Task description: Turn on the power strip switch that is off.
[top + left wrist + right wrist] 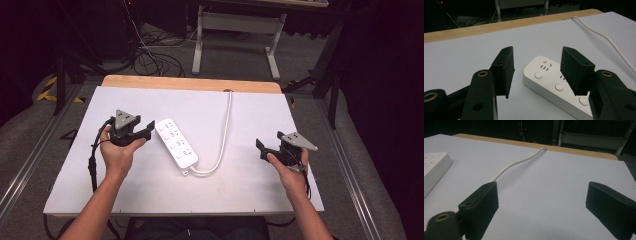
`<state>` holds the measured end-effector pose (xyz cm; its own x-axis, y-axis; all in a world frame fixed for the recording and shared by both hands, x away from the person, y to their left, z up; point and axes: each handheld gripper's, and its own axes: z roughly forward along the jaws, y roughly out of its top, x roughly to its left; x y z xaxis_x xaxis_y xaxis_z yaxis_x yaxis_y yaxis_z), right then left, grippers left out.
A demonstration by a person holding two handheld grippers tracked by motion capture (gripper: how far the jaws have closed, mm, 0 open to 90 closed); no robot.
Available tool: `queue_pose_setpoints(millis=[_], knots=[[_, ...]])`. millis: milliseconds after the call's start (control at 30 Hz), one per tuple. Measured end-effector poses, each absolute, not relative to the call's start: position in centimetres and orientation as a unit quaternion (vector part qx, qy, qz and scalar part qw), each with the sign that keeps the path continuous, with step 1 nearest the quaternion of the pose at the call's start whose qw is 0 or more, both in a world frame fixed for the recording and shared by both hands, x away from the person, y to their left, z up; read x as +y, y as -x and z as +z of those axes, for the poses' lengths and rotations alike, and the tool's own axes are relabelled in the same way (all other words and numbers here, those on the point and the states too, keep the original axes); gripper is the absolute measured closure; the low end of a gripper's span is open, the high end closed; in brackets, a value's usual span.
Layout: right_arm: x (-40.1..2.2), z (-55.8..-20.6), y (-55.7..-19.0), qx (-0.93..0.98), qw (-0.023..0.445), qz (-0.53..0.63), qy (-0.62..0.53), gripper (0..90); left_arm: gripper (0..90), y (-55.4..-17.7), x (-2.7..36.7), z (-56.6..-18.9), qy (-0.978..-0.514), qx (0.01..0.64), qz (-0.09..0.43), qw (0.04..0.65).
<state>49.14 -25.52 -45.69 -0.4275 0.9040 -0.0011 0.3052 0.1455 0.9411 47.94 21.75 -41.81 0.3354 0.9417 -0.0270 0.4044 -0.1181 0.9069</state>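
The white plastic power strip (176, 142) lies mid-table, its near end cut off in the left gripper view. The left gripper (537, 71) is spread beside it, empty. The right gripper (541, 207) is wide apart; its jaws hide part of the white cord (516, 165).

A white sheet (250, 165) covers most of a wooden tabletop (190, 83), whose bare strip shows along the far edge, while beyond it stand a grey table frame (235, 30) and, far left, what looks like tangled cables (150, 57).
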Motion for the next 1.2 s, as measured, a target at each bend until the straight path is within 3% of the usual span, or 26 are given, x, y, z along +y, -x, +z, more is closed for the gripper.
queue_pose_setpoints(millis=[800,867,933,1200], knots=[[-25.6,-45.7,-49.1,0.690,0.309,0.485,-0.438,11.6,41.6,-45.9,23.5,-40.8,-0.627,0.519,0.352,0.462],[-25.6,-45.7,-49.1,0.690,0.310,0.486,-0.437,11.5,37.9,-45.9,23.6,-40.7,-0.617,0.526,0.362,0.460],[-25.6,-45.6,-49.1,0.690,0.311,0.486,-0.437,11.5,28.8,-45.9,23.7,-40.7,-0.611,0.531,0.370,0.455],[-25.6,-45.6,-49.0,0.688,0.310,0.487,-0.440,11.5,27.8,-45.7,23.6,-40.7,-0.596,0.542,0.382,0.452]])
